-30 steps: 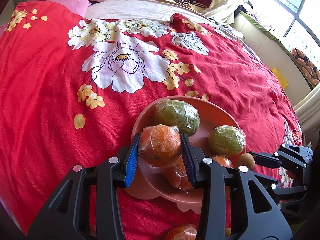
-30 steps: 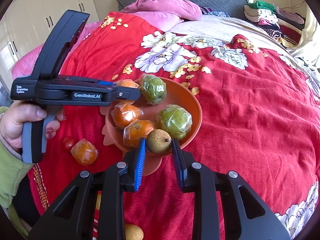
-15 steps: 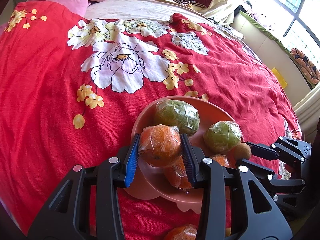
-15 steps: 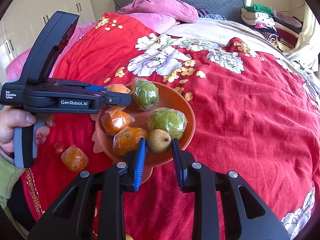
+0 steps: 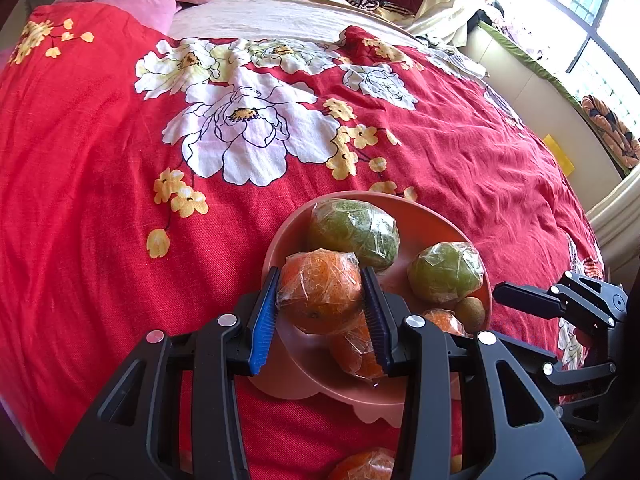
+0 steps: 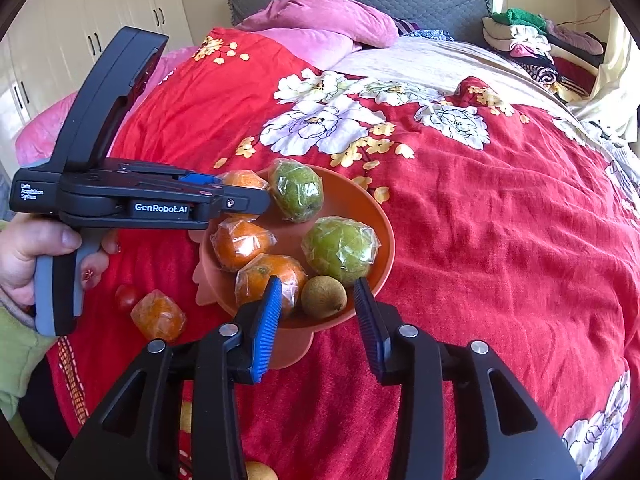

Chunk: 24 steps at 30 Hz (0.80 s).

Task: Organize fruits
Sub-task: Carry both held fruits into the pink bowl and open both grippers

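My left gripper is shut on a plastic-wrapped orange, held just above the salmon-coloured bowl on the red flowered bedspread. In the right wrist view the left gripper reaches in from the left over the bowl. My right gripper is at the bowl's near rim with its jaws opening. A small brown fruit lies in the bowl between them, touching neither pad. Two wrapped green fruits and two wrapped oranges also lie in the bowl.
On the bedspread left of the bowl lie a loose wrapped orange and a small red fruit. A yellowish fruit peeks in at the bottom edge. Pink pillows and a clothes pile sit at the bed's far end.
The right gripper's jaws have spread apart and let go of the small brown fruit, which now rests in the bowl. The left gripper still holds its orange in the same spot.
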Motion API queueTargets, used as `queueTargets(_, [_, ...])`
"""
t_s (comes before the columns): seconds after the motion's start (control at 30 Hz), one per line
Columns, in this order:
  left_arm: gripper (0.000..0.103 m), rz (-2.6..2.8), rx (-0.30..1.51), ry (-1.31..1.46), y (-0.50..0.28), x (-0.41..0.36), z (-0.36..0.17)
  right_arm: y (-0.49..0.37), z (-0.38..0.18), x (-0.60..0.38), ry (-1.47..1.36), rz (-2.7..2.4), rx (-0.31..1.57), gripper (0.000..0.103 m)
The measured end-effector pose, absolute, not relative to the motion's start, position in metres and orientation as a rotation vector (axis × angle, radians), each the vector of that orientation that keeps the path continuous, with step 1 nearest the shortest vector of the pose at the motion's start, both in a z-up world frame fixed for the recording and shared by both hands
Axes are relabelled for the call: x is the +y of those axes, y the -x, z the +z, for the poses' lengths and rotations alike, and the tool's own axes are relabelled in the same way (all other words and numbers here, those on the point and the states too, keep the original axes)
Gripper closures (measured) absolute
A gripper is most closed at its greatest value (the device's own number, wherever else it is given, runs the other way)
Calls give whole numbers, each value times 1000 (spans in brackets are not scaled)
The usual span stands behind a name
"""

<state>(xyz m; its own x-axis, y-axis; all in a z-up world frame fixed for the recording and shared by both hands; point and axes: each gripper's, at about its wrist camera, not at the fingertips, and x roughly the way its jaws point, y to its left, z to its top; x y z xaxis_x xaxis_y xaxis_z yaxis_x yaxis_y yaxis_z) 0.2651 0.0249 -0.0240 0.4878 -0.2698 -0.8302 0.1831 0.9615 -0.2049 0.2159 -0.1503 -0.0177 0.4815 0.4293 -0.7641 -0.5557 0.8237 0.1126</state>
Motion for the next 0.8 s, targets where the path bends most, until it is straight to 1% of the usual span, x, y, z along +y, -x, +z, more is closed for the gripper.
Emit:
queueTargets(0.2, [71, -275, 1025, 95, -265, 25, -24, -214, -17, -152, 154, 602, 884, 61])
queueTargets(0.37, [71, -275, 1025, 94, -265, 25, -24, -212, -15, -153, 151, 595, 881, 56])
queueTargets(0.53, [64, -279, 1015, 94, -261, 25, -19, -209, -12, -153, 151, 589, 874, 52])
queueTargets(0.57, [59, -273, 1010, 92, -260, 25, -17, -209, -11, -153, 150, 587, 874, 50])
queueTargets(0.6, [57, -266, 1007, 89, -259, 25, -15, -208, -10, -153, 150, 586, 873, 50])
queueTargets(0.8, [54, -256, 985, 94, -251, 29, -4, -204, -4, -154, 152, 577, 859, 43])
